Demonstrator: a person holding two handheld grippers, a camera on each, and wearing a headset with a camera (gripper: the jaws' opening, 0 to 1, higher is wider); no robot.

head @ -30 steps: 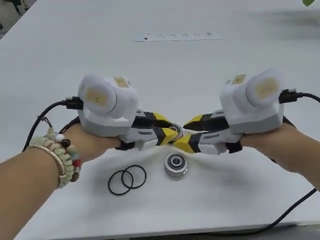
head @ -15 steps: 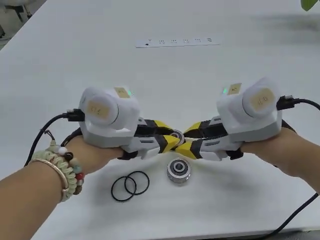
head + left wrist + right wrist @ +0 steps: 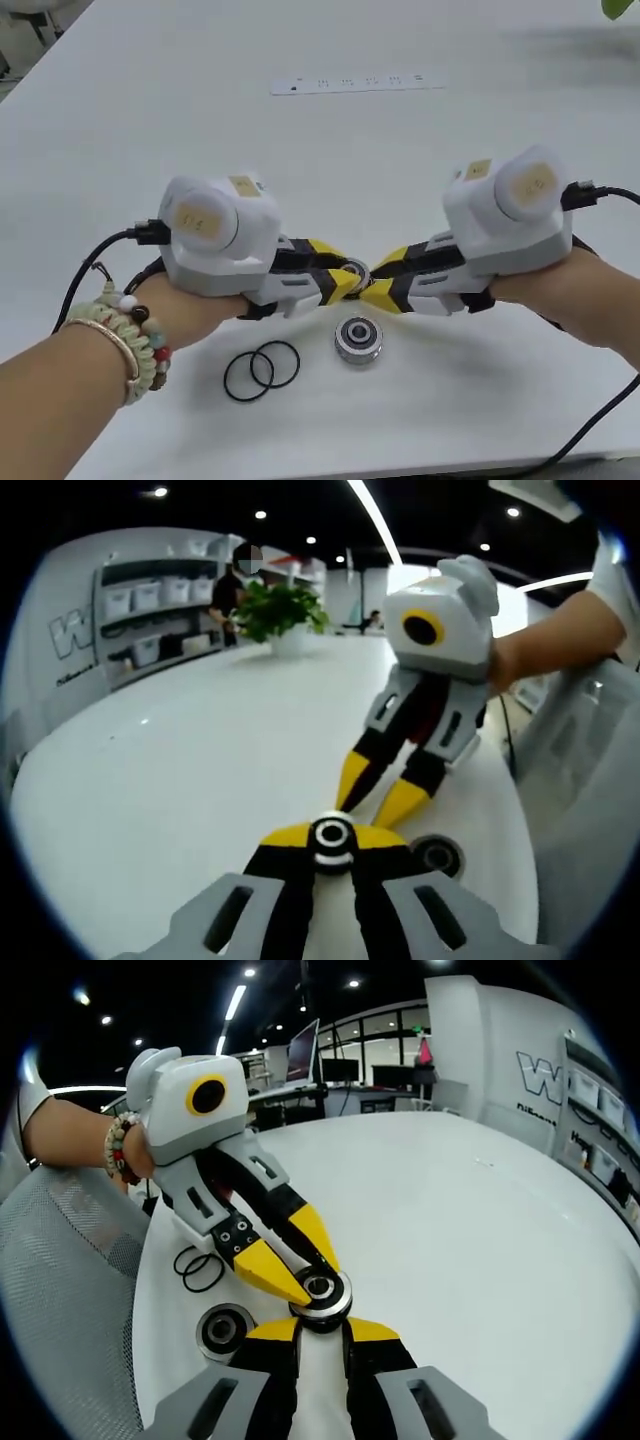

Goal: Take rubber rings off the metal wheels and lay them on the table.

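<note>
A small metal wheel (image 3: 322, 1295) with a black rubber ring hangs above the table, where the two grippers meet tip to tip. My left gripper (image 3: 332, 842) is shut on it, coming in from the left in the head view (image 3: 347, 276). My right gripper (image 3: 322, 1328) meets it from the opposite side, and its jaws pinch the wheel's near edge where the ring runs. A second wheel (image 3: 357, 338) lies flat on the white table (image 3: 330, 150) just below the tips. Two loose black rings (image 3: 262, 368) lie overlapped to its left.
A flat white strip (image 3: 357, 83) lies at the far side of the table. Black cables trail from both grippers toward the table's near edge. In the gripper views, shelves, a potted plant (image 3: 280, 610) and desks stand well beyond the table.
The grippers stay tip to tip at the held wheel. My right gripper's body has shifted slightly right and up. The wheel and rings on the table lie as before.
</note>
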